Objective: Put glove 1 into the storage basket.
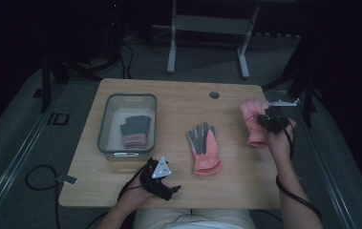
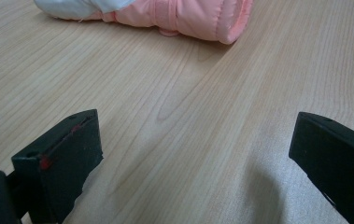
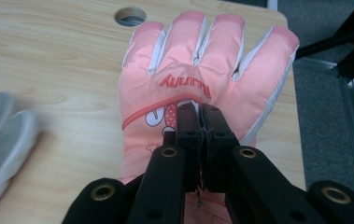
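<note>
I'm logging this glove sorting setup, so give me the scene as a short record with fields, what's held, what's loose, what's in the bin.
surface: wooden table with a round hole near its far edge
held item: pink glove, back side up, at the table's right edge
right gripper: jaws shut, pinching the glove's fabric
left gripper: jaws wide apart, nothing between them, at the table's near edge
loose item: second pink glove, grey palm up, mid table
bin: grey tub at left, holding a grey and pink glove
</note>
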The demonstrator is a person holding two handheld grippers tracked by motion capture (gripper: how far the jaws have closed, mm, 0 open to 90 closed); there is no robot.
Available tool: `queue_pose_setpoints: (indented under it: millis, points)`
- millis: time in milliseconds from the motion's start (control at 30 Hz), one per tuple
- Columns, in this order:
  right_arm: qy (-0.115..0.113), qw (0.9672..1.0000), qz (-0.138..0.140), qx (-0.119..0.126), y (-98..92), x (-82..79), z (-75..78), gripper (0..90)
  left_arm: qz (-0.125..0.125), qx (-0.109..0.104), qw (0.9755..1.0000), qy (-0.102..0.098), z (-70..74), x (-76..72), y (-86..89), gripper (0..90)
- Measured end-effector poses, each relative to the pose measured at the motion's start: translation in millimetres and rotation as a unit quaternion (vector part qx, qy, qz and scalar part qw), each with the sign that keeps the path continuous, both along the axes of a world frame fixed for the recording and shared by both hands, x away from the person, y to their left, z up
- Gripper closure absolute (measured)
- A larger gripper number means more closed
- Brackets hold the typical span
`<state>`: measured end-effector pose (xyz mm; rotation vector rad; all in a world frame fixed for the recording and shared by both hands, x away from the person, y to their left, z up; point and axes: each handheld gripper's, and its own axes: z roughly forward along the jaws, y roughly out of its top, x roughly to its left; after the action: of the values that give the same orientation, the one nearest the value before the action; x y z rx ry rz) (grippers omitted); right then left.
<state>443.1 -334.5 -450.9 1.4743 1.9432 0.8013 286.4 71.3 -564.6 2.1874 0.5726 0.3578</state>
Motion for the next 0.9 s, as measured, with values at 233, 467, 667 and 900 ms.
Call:
queue_pose_setpoints:
  millis: [233,467,667,900]
  points:
    - [-0.013,0.9997,-0.009,0.016,6.2,-51.0,6.2,87.6,0.000,-0.001,1.0000,-0.005,0.4,-0.7,0.1,2.1]
    - [-0.003,0.9995,-0.024,0.023,9.6,-79.1,-13.5,87.5,-0.001,0.001,1.0000,-0.007,-0.1,-0.6,-0.3,2.1]
    - [0.018,0.9993,-0.027,0.017,13.7,-79.9,-34.6,87.5,-0.003,0.005,0.9999,-0.010,-1.0,0.6,0.5,2.0]
    - [0.037,0.9988,-0.031,0.008,17.4,-67.6,-55.4,87.1,-0.003,0.000,1.0000,-0.009,-0.9,0.1,1.1,2.0]
